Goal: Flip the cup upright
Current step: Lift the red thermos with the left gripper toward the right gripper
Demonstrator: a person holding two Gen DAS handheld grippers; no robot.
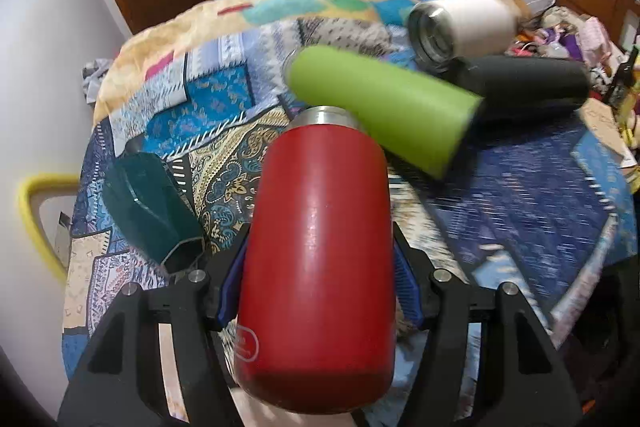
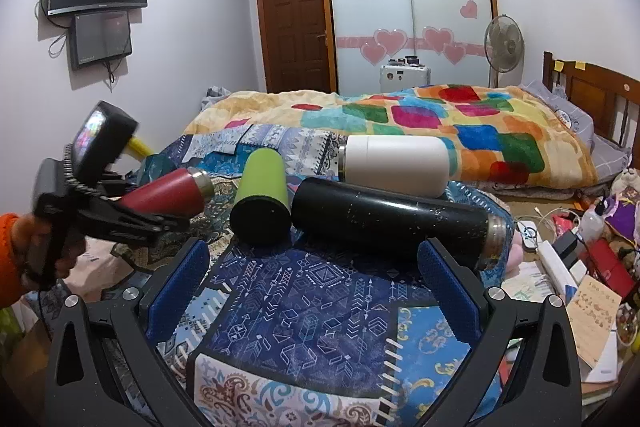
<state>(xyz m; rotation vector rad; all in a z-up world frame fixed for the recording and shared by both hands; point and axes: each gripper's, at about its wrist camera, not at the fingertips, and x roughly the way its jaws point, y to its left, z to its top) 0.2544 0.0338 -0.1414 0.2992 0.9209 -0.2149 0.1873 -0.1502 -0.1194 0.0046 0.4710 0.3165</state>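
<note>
My left gripper point(image 1: 320, 275) is shut on a red cup point(image 1: 320, 259), its steel rim pointing away from me and tilted up above the patterned cloth. In the right wrist view the left gripper point(image 2: 160, 223) holds the red cup point(image 2: 168, 193) off the cloth at the left. A green cup point(image 1: 384, 107) point(image 2: 262, 195), a black bottle point(image 1: 528, 83) point(image 2: 396, 223) and a white cup point(image 1: 464, 27) point(image 2: 396, 163) lie on their sides. My right gripper point(image 2: 316, 279) is open and empty, above the blue cloth in front of the black bottle.
A dark teal cup point(image 1: 152, 211) lies on its side to the left of the red cup. A patterned cloth point(image 2: 320, 311) covers the table. A bed with a colourful blanket point(image 2: 440, 115) lies behind. Clutter point(image 2: 580, 255) fills the right side.
</note>
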